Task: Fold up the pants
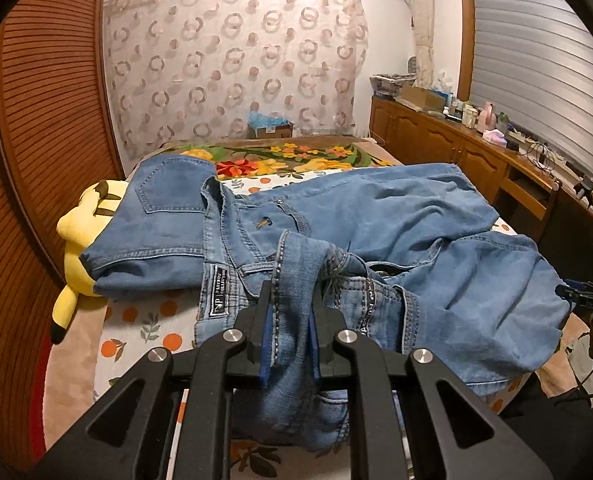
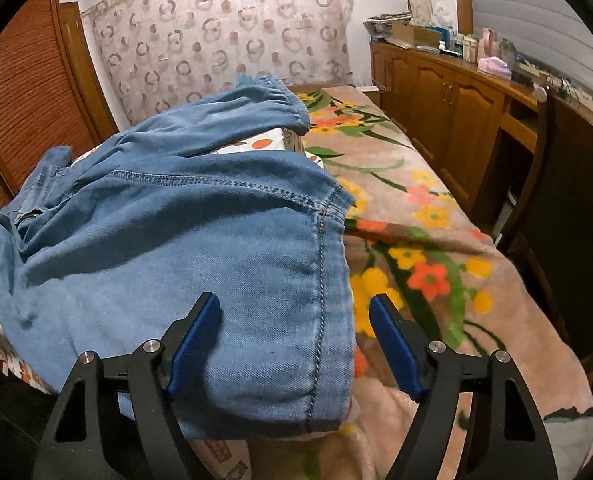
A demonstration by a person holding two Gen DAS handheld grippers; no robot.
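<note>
While the crumpled blue denim pants (image 1: 376, 216) lie on the flowered bed blanket (image 2: 424, 248), my left gripper (image 1: 292, 312) pinches a stitched waistband fold, lifting it for straightening. My right gripper (image 2: 294, 320) gapes astride a hem corner, not gripping.

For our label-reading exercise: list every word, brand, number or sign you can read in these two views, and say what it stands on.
"NP": large letters at the near end of the black label sewn on the jeans waistband.
Smaller print on that label: too blurred to read.
White lettering on the dark inner waistband tape: not legible.
Packages on the wooden cabinet: too small.
</note>
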